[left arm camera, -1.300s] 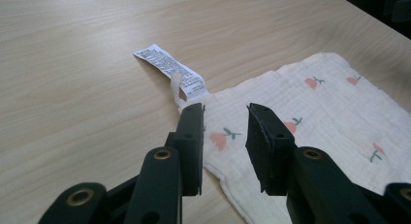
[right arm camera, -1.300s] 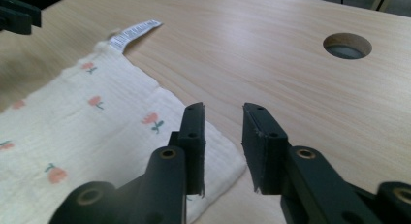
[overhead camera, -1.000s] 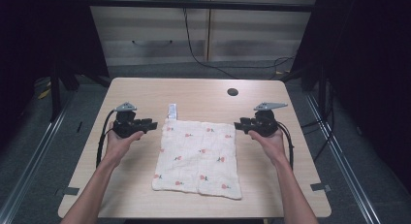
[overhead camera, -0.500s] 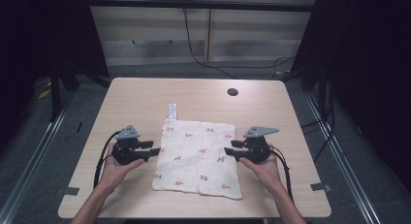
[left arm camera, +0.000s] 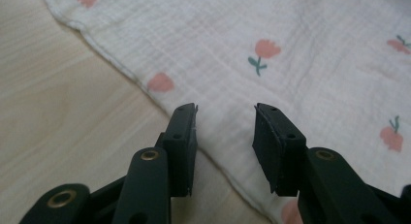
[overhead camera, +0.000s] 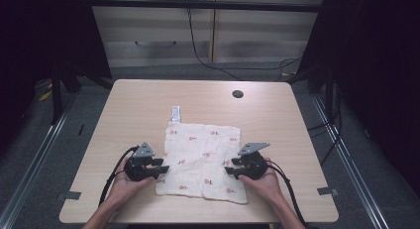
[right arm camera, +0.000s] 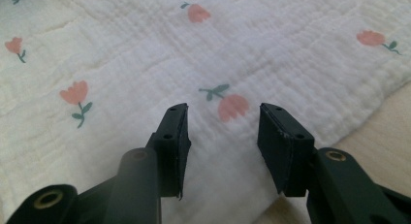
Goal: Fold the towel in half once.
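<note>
Dark floor and a pale cabinet front with trailing black cables surround one light wooden desk (overhead camera: pixel 148 105) with rounded corners, its small round black grommet hole (overhead camera: pixel 237 94) near the far edge.

One white crinkled muslin cloth printed with small pink tulips (overhead camera: pixel 203 157) lies flat on the near half of the desk, and everything else is placed from it. One small white tag (overhead camera: pixel 176 113) sticks out from the cloth's far-left corner. Beyond the cloth's far edge the desk is bare wood up to the grommet hole; wide bare strips also run along the cloth's left and right edges, while only a narrow strip separates its near edge from the desk's near rim.

Two black two-jaw tools are in play, one per hand. The left tool (overhead camera: pixel 159 168) sits at the cloth's left edge, close to the near-left corner; in the left gripper view its jaws stand partly open with nothing between them, one over wood beside the hem, the other over cloth. The right tool (overhead camera: pixel 229 170) sits at the cloth's right edge, close to the near-right corner; in the right gripper view its jaws are likewise parted and empty, both over cloth, with the hem just to their right.
</note>
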Demonstrator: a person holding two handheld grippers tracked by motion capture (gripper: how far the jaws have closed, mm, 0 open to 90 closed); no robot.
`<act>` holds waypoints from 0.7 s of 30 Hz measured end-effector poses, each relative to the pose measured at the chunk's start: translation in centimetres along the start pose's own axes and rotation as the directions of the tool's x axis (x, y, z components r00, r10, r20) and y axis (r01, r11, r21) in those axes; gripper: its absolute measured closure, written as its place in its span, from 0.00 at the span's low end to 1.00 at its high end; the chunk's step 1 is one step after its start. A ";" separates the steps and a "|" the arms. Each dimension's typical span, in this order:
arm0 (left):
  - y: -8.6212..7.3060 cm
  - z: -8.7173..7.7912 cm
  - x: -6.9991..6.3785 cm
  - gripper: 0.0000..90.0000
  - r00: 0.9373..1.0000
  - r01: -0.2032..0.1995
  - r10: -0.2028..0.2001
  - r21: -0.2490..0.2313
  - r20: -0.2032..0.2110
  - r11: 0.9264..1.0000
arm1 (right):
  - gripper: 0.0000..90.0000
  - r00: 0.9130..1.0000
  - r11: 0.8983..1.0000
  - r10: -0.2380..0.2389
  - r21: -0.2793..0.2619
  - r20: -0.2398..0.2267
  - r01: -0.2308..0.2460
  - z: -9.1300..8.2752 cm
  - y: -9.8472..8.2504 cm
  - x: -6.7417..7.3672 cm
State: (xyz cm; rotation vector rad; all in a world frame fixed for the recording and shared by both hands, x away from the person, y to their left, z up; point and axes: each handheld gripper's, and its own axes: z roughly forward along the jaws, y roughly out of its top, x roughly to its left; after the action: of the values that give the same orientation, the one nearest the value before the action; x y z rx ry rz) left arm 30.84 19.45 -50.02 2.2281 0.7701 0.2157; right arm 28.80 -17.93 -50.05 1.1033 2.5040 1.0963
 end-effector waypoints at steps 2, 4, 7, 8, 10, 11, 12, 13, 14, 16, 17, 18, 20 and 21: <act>-0.4 -0.3 -0.7 0.66 1.000 -0.028 0.028 -0.008 -0.005 1.000 | 0.61 1.000 1.000 -0.007 0.000 0.000 0.007 0.0 -0.1 0.1; -0.6 -0.5 -0.9 0.67 1.000 -0.029 0.029 0.005 0.002 1.000 | 0.61 1.000 1.000 -0.014 -0.001 0.004 0.014 -0.1 -0.2 0.2; -0.7 -0.5 -1.4 0.67 1.000 -0.019 0.019 -0.004 -0.010 1.000 | 0.60 0.999 0.999 -0.047 0.003 0.027 0.046 -0.1 -0.3 0.7; -0.8 -0.6 -1.5 0.67 0.999 -0.043 0.043 0.000 -0.008 0.999 | 0.60 0.999 0.999 -0.042 0.006 0.028 0.042 -0.2 -0.4 0.8; -1.0 -0.7 -1.8 0.67 0.999 -0.036 0.036 -0.011 -0.003 0.999 | 0.60 0.999 1.000 -0.030 -0.007 0.019 0.030 -0.3 -0.6 0.9; -1.1 -0.8 -2.0 0.67 1.000 -0.027 0.027 -0.014 0.005 1.000 | 0.60 1.000 1.000 -0.024 -0.008 0.016 0.024 -0.3 -0.7 0.9; -1.2 -0.8 -2.2 0.67 0.999 -0.042 0.042 -0.012 0.006 0.999 | 0.60 1.000 1.000 -0.022 -0.013 0.013 0.022 -0.3 -0.7 0.9; -1.2 -1.0 -2.4 0.67 0.998 -0.056 0.056 -0.001 0.003 0.998 | 0.60 0.999 0.999 -0.029 -0.018 0.014 0.029 -0.3 -0.8 1.0; -1.3 -1.0 -2.6 0.67 0.999 -0.049 0.049 -0.006 0.003 0.999 | 0.60 0.999 0.999 -0.036 -0.010 0.012 0.036 -0.4 -0.8 1.1; -1.4 -1.2 -2.9 0.67 0.998 -0.066 0.066 0.001 -0.003 0.998 | 0.60 0.999 0.999 -0.042 -0.013 0.001 0.042 -0.5 -1.0 1.3; -1.5 -1.3 -3.1 0.67 0.999 -0.052 0.052 0.002 0.008 0.999 | 0.60 0.999 0.999 -0.041 -0.010 -0.006 0.041 -0.6 -1.1 1.5; -1.6 -1.4 -3.3 0.67 0.998 -0.057 0.057 0.003 0.009 0.998 | 0.60 0.999 0.999 -0.048 -0.008 -0.007 0.048 -0.7 -1.1 1.6; -1.9 -1.7 -3.7 0.67 0.997 -0.074 0.074 0.008 0.018 0.997 | 0.60 0.999 0.999 -0.047 -0.005 -0.016 0.047 -0.9 -1.3 2.0; -2.1 -1.9 -3.9 0.67 0.998 -0.064 0.064 0.004 0.029 0.998 | 0.60 0.998 0.999 -0.054 -0.001 -0.017 0.054 -1.0 -1.4 2.2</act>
State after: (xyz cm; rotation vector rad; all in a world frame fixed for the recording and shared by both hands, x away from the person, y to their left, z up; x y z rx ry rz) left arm 26.02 19.38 -49.89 2.2577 0.6852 0.2129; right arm 26.05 -17.60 -50.07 1.0246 2.5310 1.0962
